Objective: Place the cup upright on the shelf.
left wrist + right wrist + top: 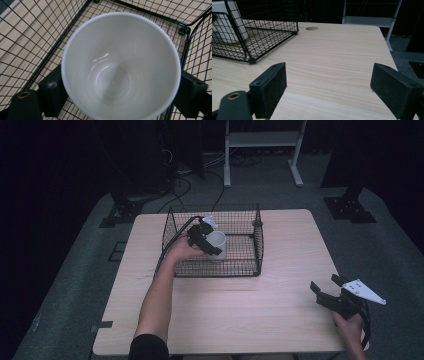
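At the near right edge of the table (250, 310), the right gripper (330, 287) rests low with its fingers (270, 87) spread wide and nothing between them. Farther off, inside the black wire basket (257, 242), the left gripper (207, 242) sits over a white mug (120, 65) that stands upright on the basket floor; its fingers (53, 91) flank the mug, and whether they press on it I cannot tell.

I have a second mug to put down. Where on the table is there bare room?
The table is bare between the wire basket and the right gripper. Inside the basket, the left gripper and white mug crowd the left half.
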`<action>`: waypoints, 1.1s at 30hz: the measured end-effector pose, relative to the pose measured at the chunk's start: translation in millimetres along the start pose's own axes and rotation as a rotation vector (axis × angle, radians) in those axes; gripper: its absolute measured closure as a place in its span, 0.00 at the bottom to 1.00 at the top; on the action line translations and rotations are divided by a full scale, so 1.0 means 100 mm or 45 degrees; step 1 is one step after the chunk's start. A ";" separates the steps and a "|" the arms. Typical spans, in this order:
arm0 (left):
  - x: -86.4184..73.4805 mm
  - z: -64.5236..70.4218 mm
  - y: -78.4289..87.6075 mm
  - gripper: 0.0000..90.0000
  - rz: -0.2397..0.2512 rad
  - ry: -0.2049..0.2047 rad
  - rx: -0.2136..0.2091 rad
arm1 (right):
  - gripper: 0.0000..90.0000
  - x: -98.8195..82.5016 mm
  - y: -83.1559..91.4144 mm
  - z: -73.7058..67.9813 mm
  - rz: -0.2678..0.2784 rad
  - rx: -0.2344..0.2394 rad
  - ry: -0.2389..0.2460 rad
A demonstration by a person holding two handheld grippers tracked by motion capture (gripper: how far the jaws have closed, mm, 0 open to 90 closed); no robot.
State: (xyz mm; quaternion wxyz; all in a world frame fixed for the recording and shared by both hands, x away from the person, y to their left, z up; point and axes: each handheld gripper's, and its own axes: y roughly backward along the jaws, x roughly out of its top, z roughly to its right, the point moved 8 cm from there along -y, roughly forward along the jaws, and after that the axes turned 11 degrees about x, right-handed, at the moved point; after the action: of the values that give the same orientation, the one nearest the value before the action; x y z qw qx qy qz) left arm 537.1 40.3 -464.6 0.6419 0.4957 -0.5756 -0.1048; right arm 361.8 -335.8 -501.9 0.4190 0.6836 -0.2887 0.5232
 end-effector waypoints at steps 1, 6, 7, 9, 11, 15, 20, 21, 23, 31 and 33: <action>0.00 0.00 0.00 0.13 0.000 0.000 0.000 | 0.14 0.00 0.00 0.00 0.000 0.000 0.000; 0.02 -0.02 0.04 0.09 0.019 0.011 0.012 | 0.14 0.00 0.00 0.00 0.001 -0.001 -0.002; 0.02 -0.03 0.05 0.09 0.020 0.012 0.018 | 0.14 0.00 0.00 0.00 -0.001 0.000 -0.003; 0.03 -0.03 0.07 0.08 0.024 0.024 0.019 | 0.14 0.00 0.00 0.00 0.000 -0.002 0.000; 0.03 -0.03 0.10 0.08 0.027 0.018 0.030 | 0.14 0.00 0.00 0.00 -0.002 -0.001 -0.001; 0.08 -0.02 0.16 0.08 0.046 0.017 0.046 | 0.14 0.00 0.00 0.00 0.001 0.000 -0.006; 0.10 -0.01 0.22 0.08 0.056 0.015 0.054 | 0.14 0.00 0.00 0.00 0.004 0.004 -0.005; 0.10 -0.01 0.24 0.08 0.058 0.014 0.059 | 0.14 0.00 0.00 0.00 0.003 0.003 -0.005; 0.12 -0.01 0.27 0.08 0.071 0.014 0.064 | 0.14 0.00 0.00 0.00 0.003 0.003 -0.009; 0.16 0.00 0.45 0.08 0.114 0.016 0.078 | 0.14 0.00 0.00 0.00 0.003 0.003 -0.009; 0.17 0.02 0.49 0.08 0.119 0.009 0.080 | 0.14 0.00 0.00 0.00 0.003 0.003 -0.010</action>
State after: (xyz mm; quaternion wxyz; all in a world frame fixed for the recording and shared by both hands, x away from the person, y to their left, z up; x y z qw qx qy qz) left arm 519.7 50.9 -416.9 0.6324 0.4884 -0.5988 -0.0548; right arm 361.8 -336.1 -501.8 0.4165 0.6856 -0.2907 0.5215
